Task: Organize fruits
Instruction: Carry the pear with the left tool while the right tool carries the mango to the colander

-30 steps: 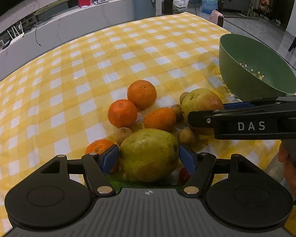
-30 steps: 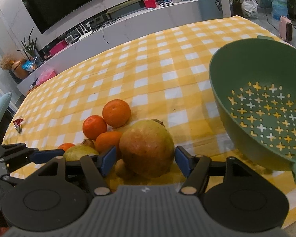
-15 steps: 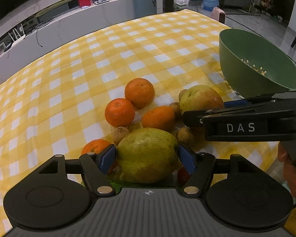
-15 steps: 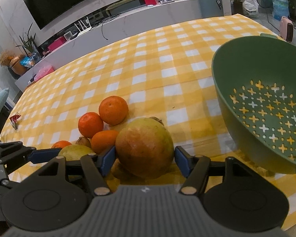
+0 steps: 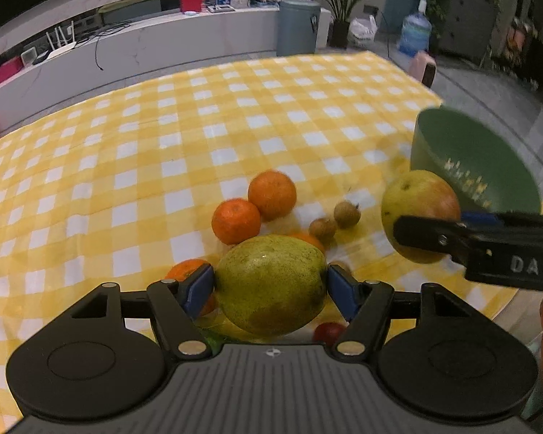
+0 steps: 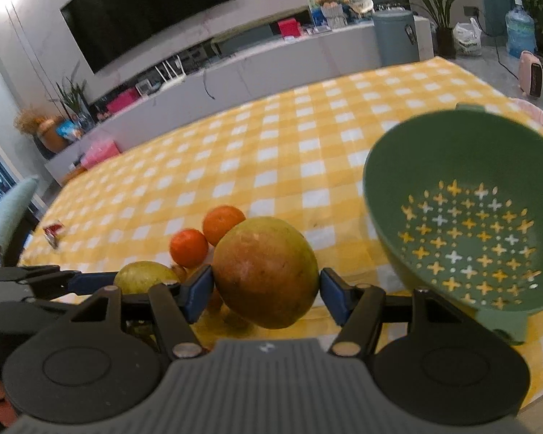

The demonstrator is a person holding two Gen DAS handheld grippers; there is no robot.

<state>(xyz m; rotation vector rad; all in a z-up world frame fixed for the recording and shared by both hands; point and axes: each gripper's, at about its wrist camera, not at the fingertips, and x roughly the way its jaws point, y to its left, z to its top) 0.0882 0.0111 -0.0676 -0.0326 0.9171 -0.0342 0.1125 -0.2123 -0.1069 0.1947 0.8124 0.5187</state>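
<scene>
Left hand-held gripper (image 5: 270, 286) clamps green fruit (image 5: 270, 284); right hand-held gripper (image 6: 266, 287) clamps reddish fruit (image 6: 266, 271).

Green colander (image 5: 467, 159) blurred, cut by right edge; small red fruit (image 5: 328, 332) half hidden.

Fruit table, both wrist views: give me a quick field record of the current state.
surface: table with a yellow checked cloth
left gripper: shut on a green-yellow fruit
right gripper: shut on a reddish-green fruit
strainer bowl: green, empty, to the right of the fruit pile
loose on cloth: oranges, two small brown fruits
other: a small red fruit partly hidden below the left gripper
</scene>
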